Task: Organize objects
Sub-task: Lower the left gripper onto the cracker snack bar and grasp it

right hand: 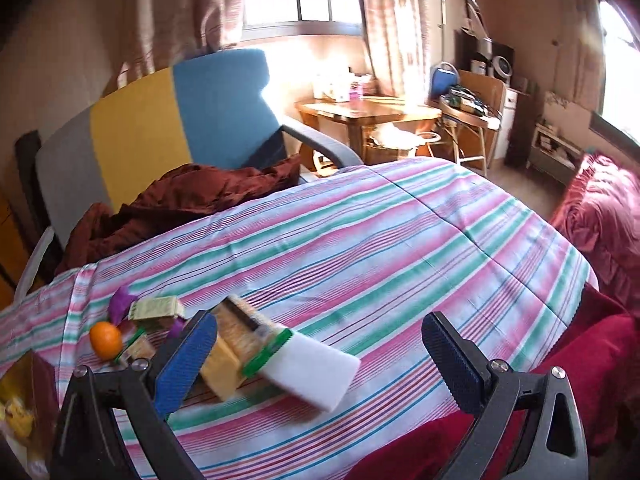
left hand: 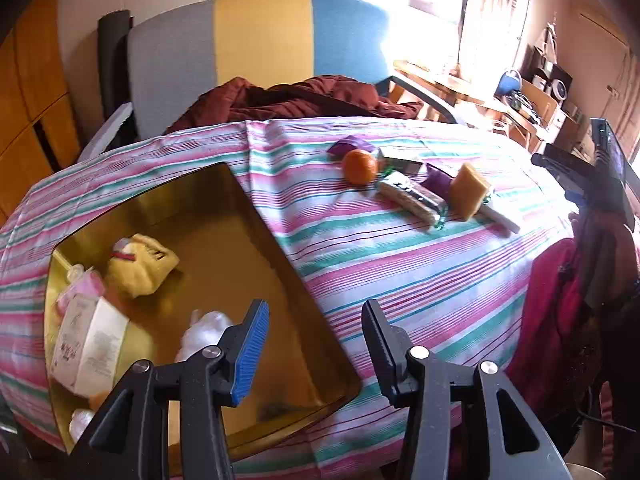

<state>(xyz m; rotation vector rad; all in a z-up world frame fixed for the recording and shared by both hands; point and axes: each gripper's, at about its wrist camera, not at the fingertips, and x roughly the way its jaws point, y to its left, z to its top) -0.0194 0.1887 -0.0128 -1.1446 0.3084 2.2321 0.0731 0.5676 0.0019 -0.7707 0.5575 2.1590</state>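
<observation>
Both grippers stand apart-jawed with nothing between them: left gripper [left hand: 312, 346] over the near right rim of the gold tray [left hand: 256, 216], right gripper [right hand: 320, 360] near the white sponge [right hand: 316, 372]. Farther left on the striped cloth [right hand: 380, 240] lies the orange [right hand: 105, 340].

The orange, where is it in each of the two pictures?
Left wrist view: the orange sits upper middle, on the striped cloth, left of the snack pile.
Right wrist view: the orange sits far left, low, beside the left finger of the tool.
Shared landmark: the yellow sponge.
</observation>
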